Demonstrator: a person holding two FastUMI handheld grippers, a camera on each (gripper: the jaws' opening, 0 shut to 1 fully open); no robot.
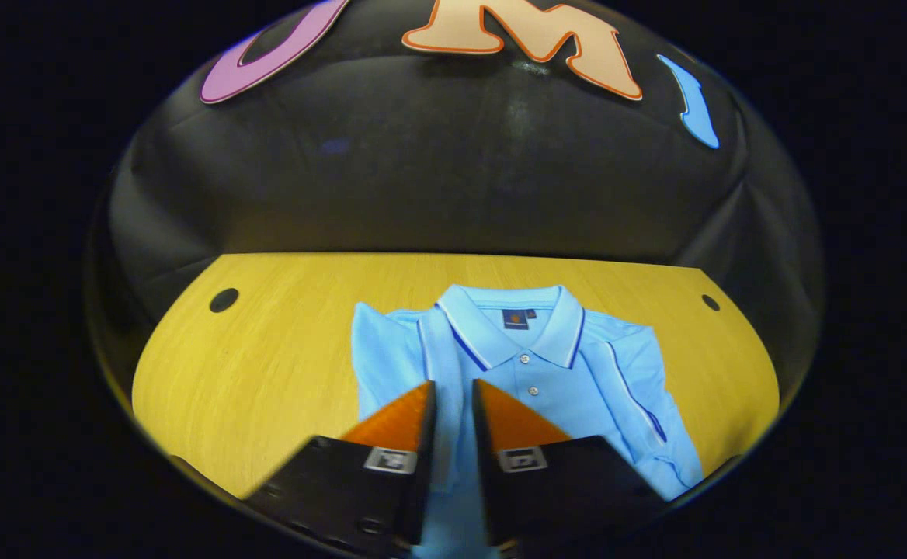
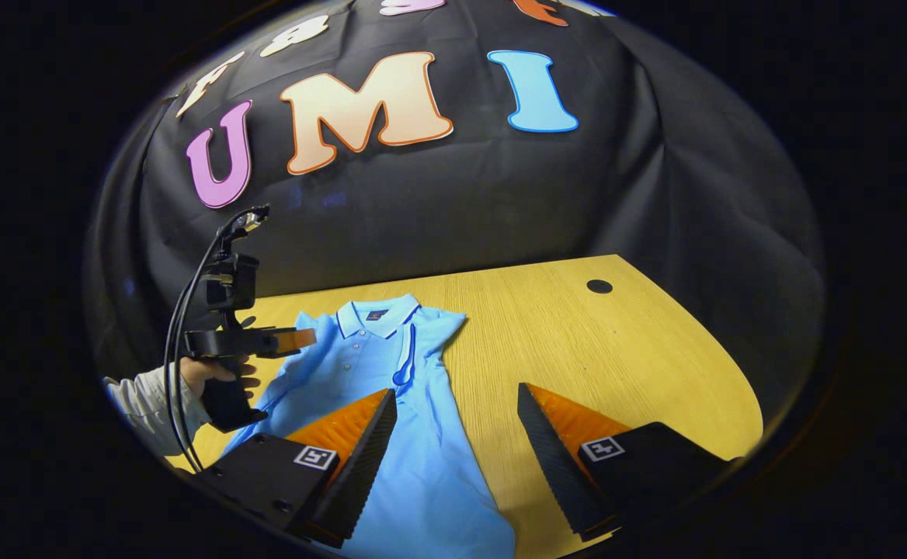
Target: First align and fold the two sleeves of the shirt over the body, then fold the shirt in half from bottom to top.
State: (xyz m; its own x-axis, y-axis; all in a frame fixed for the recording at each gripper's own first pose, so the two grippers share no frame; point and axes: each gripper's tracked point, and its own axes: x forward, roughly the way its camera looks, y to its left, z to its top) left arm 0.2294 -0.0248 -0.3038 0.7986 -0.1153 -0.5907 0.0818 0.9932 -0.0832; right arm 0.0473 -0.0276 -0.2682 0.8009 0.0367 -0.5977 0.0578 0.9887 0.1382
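A light blue polo shirt (image 1: pixel 554 373) lies face up on the wooden table (image 1: pixel 267 365), collar toward the far wall. Both of its sleeves are folded in over the body. In the left gripper view, my left gripper (image 1: pixel 453 384) hovers over the shirt's chest, its fingers a narrow gap apart with nothing pinched between them. The right gripper view shows that left gripper (image 2: pixel 310 339) held above the shirt's (image 2: pixel 360 349) shoulder by a hand (image 2: pixel 205 373). My right gripper (image 2: pixel 453 392) stands wide open above the shirt's right edge, holding nothing.
Round cable holes (image 1: pixel 224 300) (image 1: pixel 710 302) mark the table's far corners. Bare wood (image 2: pixel 616 349) stretches right of the shirt up to another hole (image 2: pixel 599 286). A cable (image 2: pixel 182 334) trails from the left gripper. The black cloth wall rises just behind the table.
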